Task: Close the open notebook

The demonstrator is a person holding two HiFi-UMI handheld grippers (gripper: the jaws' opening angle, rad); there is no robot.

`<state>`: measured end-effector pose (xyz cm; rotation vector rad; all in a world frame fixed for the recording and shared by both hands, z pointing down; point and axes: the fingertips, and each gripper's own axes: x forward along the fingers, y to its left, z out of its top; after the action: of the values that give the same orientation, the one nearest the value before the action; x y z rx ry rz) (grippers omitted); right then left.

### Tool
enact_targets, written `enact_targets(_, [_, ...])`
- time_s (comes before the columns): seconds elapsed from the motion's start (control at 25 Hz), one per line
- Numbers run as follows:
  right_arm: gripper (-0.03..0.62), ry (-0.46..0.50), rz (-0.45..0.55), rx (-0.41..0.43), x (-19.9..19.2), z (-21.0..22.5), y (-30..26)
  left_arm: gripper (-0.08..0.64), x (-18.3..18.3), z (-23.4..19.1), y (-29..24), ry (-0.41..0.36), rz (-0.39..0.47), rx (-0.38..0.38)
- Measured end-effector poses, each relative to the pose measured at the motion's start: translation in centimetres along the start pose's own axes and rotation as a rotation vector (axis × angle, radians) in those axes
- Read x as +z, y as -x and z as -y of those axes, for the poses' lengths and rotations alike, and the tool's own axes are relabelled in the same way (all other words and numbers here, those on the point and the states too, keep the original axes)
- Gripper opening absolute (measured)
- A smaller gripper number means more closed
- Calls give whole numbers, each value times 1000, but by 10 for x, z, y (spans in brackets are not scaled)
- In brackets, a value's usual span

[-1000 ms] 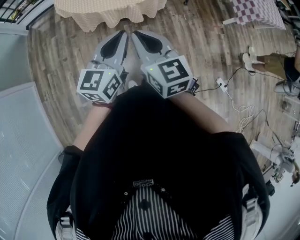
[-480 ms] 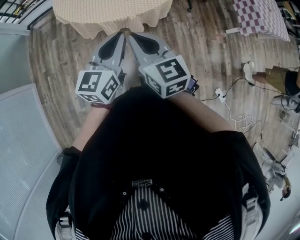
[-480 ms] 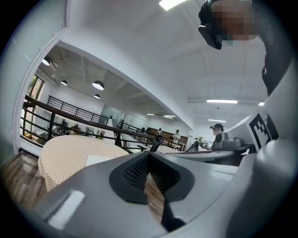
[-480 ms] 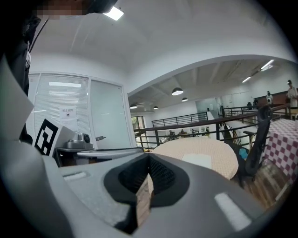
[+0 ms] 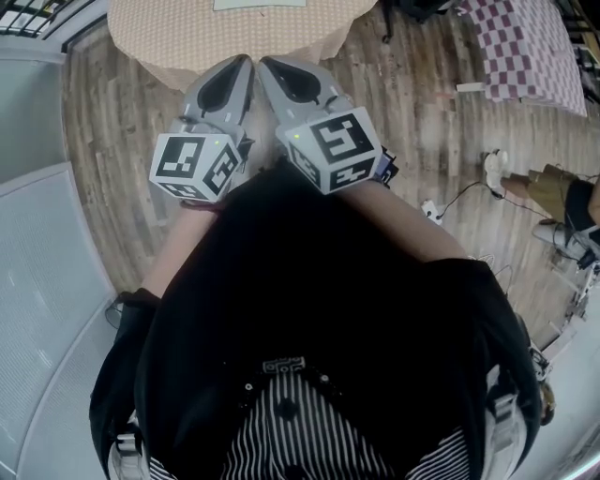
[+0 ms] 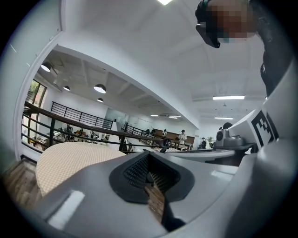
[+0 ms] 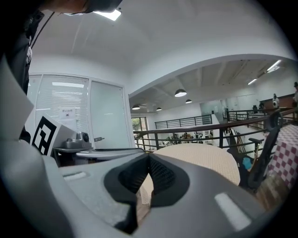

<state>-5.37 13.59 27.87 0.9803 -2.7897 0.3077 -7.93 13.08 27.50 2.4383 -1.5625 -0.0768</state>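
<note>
My left gripper (image 5: pixel 239 64) and right gripper (image 5: pixel 267 66) are held side by side in front of my chest, both shut and holding nothing. Their tips hang just short of the near edge of a round table with a beige cloth (image 5: pixel 178 37). A pale flat sheet (image 5: pixel 258 4) lies on that table, cut off by the top edge; whether it is the notebook I cannot tell. In the left gripper view the left gripper (image 6: pixel 150 155) shows its jaws together, with the table (image 6: pixel 70 160) ahead. In the right gripper view the right gripper (image 7: pixel 149 155) is likewise closed before the table (image 7: pixel 205 158).
A table with a checked cloth (image 5: pixel 534 47) stands at the upper right. Cables (image 5: pixel 441 202) and another person's leg (image 5: pixel 553 192) lie on the wooden floor at the right. A pale grey panel (image 5: pixel 47 281) runs along the left. A dark chair (image 7: pixel 260 153) stands beside the round table.
The round table has come closer and reaches further into the head view; the pale sheet on it has come into sight. Both grippers stay shut, side by side.
</note>
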Motion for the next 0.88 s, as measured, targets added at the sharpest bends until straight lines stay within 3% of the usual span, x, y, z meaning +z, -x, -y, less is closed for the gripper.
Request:
enact_targets(0.72, [0, -29, 19, 23, 7, 104, -37, -3, 3, -9, -113, -36, -8, 26])
enact_targets(0.88, [0, -29, 25, 33, 8, 111, -40, -3, 3, -10, -121, -44, -11, 31])
